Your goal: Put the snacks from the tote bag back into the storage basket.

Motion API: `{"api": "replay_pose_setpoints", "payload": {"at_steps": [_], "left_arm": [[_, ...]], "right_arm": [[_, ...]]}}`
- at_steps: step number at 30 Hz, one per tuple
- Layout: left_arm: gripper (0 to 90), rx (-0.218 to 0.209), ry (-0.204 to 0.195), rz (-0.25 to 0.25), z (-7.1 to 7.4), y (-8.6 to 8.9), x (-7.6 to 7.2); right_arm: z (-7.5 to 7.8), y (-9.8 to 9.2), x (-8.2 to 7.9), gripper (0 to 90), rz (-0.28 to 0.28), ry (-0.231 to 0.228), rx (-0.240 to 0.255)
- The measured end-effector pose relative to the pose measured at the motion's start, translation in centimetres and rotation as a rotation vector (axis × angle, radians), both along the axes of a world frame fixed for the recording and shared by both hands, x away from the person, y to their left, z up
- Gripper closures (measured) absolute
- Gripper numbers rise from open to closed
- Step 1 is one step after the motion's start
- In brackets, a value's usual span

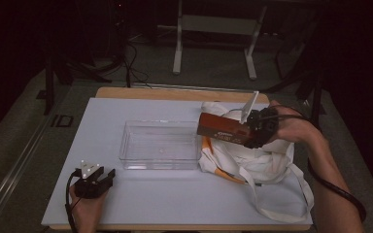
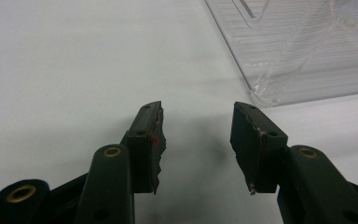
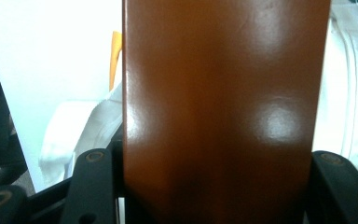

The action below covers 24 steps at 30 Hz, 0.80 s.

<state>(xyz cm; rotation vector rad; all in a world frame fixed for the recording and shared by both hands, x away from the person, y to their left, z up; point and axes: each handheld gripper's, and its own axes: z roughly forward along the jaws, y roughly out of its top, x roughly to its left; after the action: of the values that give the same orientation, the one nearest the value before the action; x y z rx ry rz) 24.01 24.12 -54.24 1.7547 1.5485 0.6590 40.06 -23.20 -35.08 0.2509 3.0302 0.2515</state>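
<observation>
My right fingers [image 1: 253,130] grip the brown box [image 1: 222,129] above the bag [image 1: 267,162], just right of the empty tray [image 1: 159,144]; my left fingers [image 1: 101,178] rest open before it, so nothing's placed.

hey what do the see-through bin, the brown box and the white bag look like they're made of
Bin: probably hard clear plastic; the table shows through it and its ribbed wall catches light.
Brown box, held in the right tool: likely glossy coated cardboard, judging by soft highlights on a flat face and its crisp edges.
Bag: soft white fabric, matte, crumpled into folds, with loose straps.
</observation>
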Motion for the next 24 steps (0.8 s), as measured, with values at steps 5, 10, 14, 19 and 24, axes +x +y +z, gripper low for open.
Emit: {"api": "replay_pose_setpoints", "payload": {"at_steps": [5, 10, 14, 19, 24], "left_arm": [[54.1, 0.001, -0.001, -0.001, 0.0, 0.0, 0.0], [54.2, -0.001, 0.0, 0.0, 0.0, 0.0, 0.0], [54.1, -0.001, 0.0, 0.0, 0.0, 0.0, 0.0], [54.2, -0.002, 0.0, -0.001, 0.0, 0.0, 0.0], [54.1, -0.01, -0.001, 0.004, 0.0, 0.1, 0.0]], "right_arm": [[0.0, 0.6, 0.1, 43.1, 0.014, 0.001, -0.003], [0.0, 1.1, 0.1, 43.1, 0.024, 0.004, -0.001], [0.0, 1.6, 0.2, 43.0, 0.029, 0.005, -0.003], [-0.1, 2.1, 0.3, 43.0, 0.038, 0.007, -0.002], [-0.1, 2.9, 0.4, 43.0, 0.048, 0.01, 0.002]]}}
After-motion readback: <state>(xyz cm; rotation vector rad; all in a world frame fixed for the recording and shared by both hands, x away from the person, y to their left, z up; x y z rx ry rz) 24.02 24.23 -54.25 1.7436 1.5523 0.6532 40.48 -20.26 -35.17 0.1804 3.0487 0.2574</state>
